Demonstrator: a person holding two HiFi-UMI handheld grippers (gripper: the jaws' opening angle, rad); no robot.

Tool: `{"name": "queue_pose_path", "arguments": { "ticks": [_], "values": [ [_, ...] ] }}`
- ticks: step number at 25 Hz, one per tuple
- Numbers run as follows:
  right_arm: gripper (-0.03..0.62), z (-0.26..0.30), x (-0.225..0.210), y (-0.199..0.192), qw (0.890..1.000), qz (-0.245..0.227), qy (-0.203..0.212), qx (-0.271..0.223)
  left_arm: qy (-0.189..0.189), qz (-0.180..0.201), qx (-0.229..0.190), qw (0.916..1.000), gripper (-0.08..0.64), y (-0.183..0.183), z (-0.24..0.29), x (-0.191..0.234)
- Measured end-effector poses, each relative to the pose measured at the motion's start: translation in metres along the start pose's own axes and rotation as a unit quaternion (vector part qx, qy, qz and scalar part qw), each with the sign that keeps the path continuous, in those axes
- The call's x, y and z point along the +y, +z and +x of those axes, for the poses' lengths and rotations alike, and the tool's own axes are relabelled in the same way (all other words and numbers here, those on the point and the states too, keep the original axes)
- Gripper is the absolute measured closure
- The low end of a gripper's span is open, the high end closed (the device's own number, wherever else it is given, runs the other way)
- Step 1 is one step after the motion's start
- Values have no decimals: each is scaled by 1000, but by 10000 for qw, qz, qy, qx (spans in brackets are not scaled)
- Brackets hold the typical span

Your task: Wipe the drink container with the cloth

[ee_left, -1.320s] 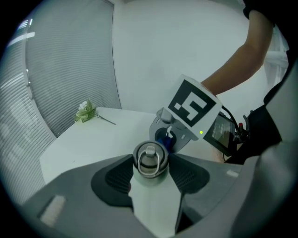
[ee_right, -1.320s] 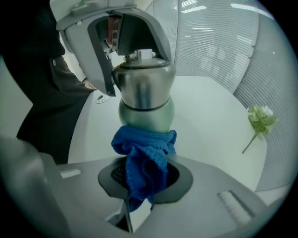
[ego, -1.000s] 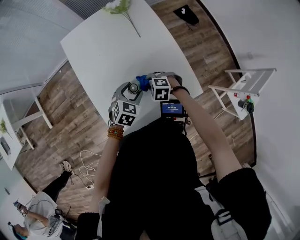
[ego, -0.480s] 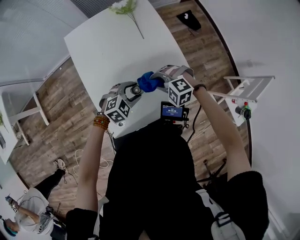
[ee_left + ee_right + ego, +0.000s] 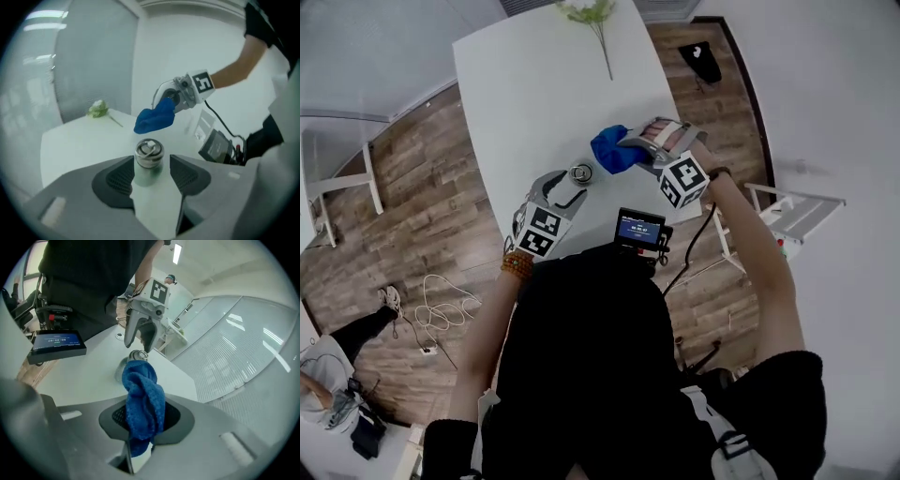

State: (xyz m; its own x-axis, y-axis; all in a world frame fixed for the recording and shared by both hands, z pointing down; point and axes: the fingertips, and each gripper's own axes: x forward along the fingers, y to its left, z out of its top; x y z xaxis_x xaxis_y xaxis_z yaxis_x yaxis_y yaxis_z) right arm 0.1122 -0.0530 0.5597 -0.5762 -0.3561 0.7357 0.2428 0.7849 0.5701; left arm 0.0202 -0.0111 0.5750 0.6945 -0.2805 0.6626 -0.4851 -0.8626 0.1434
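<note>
A silver drink can [image 5: 581, 173] stands upright near the front edge of the white table [image 5: 534, 84]. It sits between the jaws of my left gripper [image 5: 571, 185], which are opening. In the left gripper view the can [image 5: 149, 154] lies against the left pad, with a thin gap to the right pad. My right gripper [image 5: 630, 150] is shut on a bunched blue cloth [image 5: 609, 148], held a little right of and beyond the can, not touching it. In the right gripper view the cloth [image 5: 143, 404] sticks up out of the jaws, with the can [image 5: 136, 355] behind it.
A green flower sprig [image 5: 595, 14] lies at the table's far end. A small black device with a lit screen [image 5: 639, 228] sits at the near edge by my body. A white stand [image 5: 797, 211] is on the wood floor to the right, and cables [image 5: 441, 300] to the left.
The right gripper has drawn the cloth off the can and away to the right. The two grippers, close together a second ago, are now apart. The head view has shifted.
</note>
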Motion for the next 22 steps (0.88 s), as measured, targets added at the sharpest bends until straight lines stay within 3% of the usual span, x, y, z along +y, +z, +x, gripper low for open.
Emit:
{"name": "queue_pose_path", "arguments": {
  "ticks": [2,4,8,11,18,22],
  "values": [
    [502,8,-9,8,9997,-105,-9,-206,18,-1069,-2,9943,206,-11,-1,-2],
    [502,17,-11,20,9989,-268,95,-378,108,-1351,102,9907,206,-20,3,-3],
    [503,38,4,35,9953,-625,502,-537,371,-707,309,9963,206,-29,20,1],
    [503,52,14,44,9928,-746,722,-604,447,-446,316,9975,206,-21,28,8],
    [503,62,27,43,9920,-712,848,-608,195,344,429,9983,195,-13,31,6],
    [503,67,32,40,9918,-680,890,-616,137,520,461,9975,196,-12,32,3]
  ]
}}
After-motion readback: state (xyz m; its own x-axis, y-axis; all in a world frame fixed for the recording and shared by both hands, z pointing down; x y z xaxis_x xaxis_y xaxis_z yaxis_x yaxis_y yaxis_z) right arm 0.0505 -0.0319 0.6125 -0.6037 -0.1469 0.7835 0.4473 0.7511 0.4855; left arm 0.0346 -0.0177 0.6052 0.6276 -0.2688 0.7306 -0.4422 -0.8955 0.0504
